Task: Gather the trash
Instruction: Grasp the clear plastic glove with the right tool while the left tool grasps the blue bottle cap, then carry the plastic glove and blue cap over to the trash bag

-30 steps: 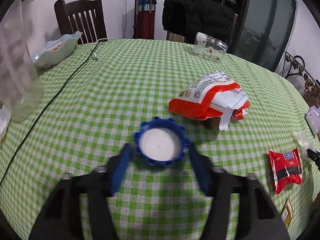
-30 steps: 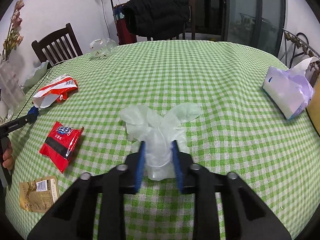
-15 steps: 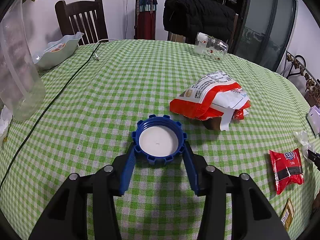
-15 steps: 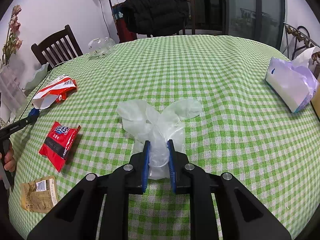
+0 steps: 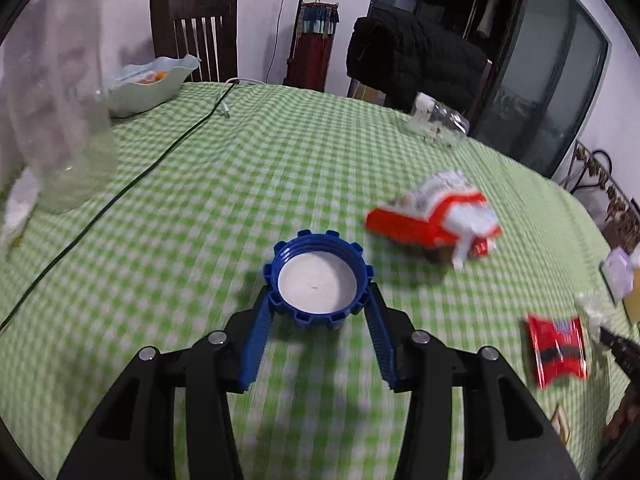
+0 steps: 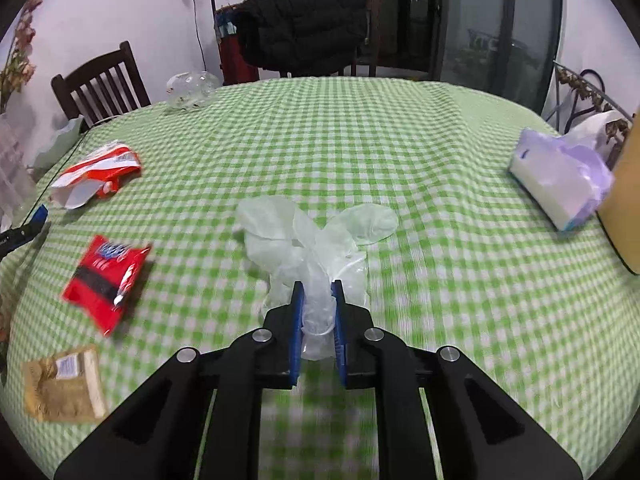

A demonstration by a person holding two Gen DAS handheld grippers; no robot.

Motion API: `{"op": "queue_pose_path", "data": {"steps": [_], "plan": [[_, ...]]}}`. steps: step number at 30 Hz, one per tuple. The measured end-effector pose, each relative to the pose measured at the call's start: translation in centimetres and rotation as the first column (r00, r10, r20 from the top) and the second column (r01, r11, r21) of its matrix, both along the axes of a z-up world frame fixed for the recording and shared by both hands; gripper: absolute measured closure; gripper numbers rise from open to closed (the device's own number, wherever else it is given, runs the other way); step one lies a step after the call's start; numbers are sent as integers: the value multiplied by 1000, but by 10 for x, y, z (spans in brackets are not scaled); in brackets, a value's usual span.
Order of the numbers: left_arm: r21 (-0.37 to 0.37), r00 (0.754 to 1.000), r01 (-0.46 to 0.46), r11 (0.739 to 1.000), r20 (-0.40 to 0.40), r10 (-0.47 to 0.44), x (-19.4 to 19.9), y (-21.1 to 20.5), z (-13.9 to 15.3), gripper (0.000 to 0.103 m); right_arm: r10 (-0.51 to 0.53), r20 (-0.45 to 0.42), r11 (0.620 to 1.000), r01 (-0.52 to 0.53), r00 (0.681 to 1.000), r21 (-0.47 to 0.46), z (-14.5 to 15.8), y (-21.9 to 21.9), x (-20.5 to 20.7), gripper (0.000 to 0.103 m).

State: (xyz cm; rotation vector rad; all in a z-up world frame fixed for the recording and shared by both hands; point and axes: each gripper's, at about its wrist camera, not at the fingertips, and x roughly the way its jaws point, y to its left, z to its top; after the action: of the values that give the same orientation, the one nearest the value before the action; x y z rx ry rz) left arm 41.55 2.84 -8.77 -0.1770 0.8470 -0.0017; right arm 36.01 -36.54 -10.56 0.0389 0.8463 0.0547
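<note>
Green checked table mostly bare mid-way, left gripper clamped on blue cap, right gripper closing, pinching crumpled plastic glove, red wrapper nearby left.

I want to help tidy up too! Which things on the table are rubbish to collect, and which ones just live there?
Rubbish:
blue cap, in the left gripper
plastic glove, in the right gripper
big red-and-white wrapper
small red packet
brown packet

Just there:
tissue pack
bowl
black cable
</note>
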Motion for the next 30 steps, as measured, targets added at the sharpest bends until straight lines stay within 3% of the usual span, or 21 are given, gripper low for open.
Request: {"op": "queue_pose_path", "data": {"steps": [5,7,12,17,22,26,30], "plan": [[45,1000,-6,999,-8,6,-39,-6,22,59,46,109,999,-46,993,-3,36,12,-57,91],[21,1000,-13,1000,-5,13,-53,-7,36,59,50,161,999,-51,986,-1,57,10,-81,91],[-3,995,33,999,99,-32,-101,-28,88,59,34,259,999,-40,965,20,104,-9,-136,92],[-14,973,117,993,204,-111,-152,-65,133,59,-7,332,1000,1,943,17,137,-36,-194,92],[-61,932,243,968,293,-216,-211,-113,171,59,-68,399,996,86,915,-28,158,-79,-280,92],[-70,886,360,930,337,-318,-257,-160,191,59,-157,442,980,195,883,-42,157,-133,-371,92],[-10,800,524,852,349,-488,-294,-233,196,59,-279,398,945,323,874,-48,136,-188,-429,92]]}}
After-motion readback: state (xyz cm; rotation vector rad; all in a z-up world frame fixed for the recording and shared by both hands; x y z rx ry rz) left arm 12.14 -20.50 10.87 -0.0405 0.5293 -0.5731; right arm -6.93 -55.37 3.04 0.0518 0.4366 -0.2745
